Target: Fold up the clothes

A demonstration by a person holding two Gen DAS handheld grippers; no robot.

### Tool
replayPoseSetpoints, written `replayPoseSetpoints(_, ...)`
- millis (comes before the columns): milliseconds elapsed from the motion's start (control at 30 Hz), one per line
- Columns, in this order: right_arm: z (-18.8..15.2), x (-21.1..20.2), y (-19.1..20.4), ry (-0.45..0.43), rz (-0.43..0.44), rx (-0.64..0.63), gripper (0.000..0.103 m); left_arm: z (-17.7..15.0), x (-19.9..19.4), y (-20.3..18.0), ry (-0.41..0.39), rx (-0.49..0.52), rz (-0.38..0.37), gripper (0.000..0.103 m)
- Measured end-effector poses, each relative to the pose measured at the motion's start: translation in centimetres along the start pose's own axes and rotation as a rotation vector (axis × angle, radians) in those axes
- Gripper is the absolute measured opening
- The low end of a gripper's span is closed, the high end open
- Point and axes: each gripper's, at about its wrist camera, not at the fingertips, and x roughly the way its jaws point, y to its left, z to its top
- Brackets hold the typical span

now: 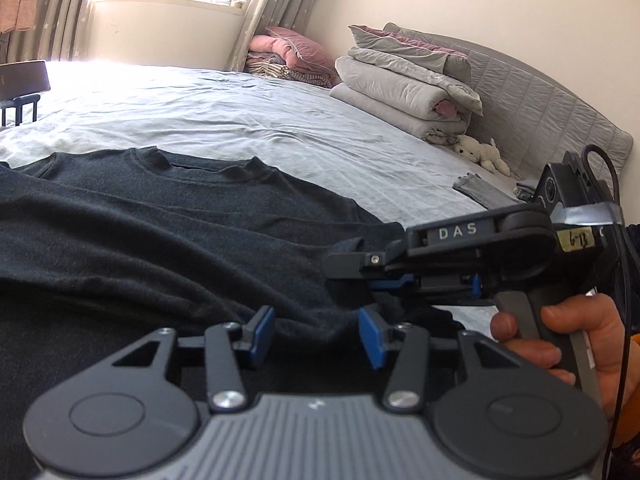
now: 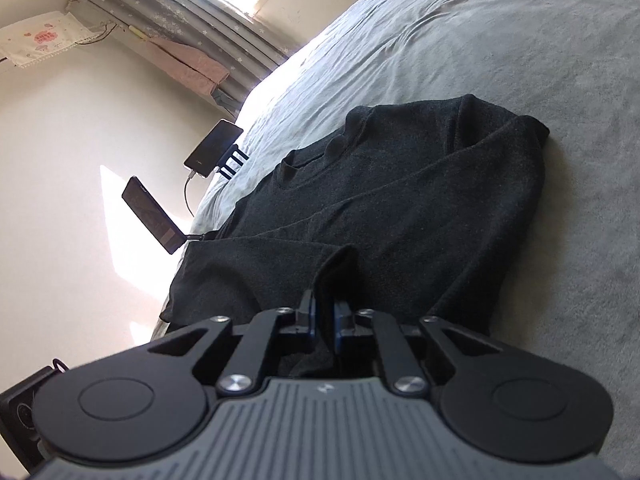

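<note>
- Dark sweater (image 2: 400, 208) flat on bed sheet (image 1: 240, 120), near edge.
- Right gripper (image 2: 323, 320) jaws pinched on sweater fold.
- Left gripper (image 1: 316, 334) jaws half-open, empty, just above sweater.
- Bare sheet beyond collar; folded quilts (image 1: 408, 92) at headboard.

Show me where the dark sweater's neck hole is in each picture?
Left wrist view: the neck hole of the dark sweater sits left of centre, a little above the middle, at the sweater's far edge.
Right wrist view: the neck hole sits near the centre, above the middle, tilted with the slanted picture.
Shared landmark: the wrinkled pale bedsheet beyond the collar, running to the bright window.
</note>
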Motion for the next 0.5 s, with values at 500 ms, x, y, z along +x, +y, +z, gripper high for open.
replayPoseSetpoints(500, 2.7, -5.4, -1.2, -0.113, -0.113, -0.024, 0.007, 0.9, -2.1, 3.3, -0.054, -0.07, 0.098, 0.051)
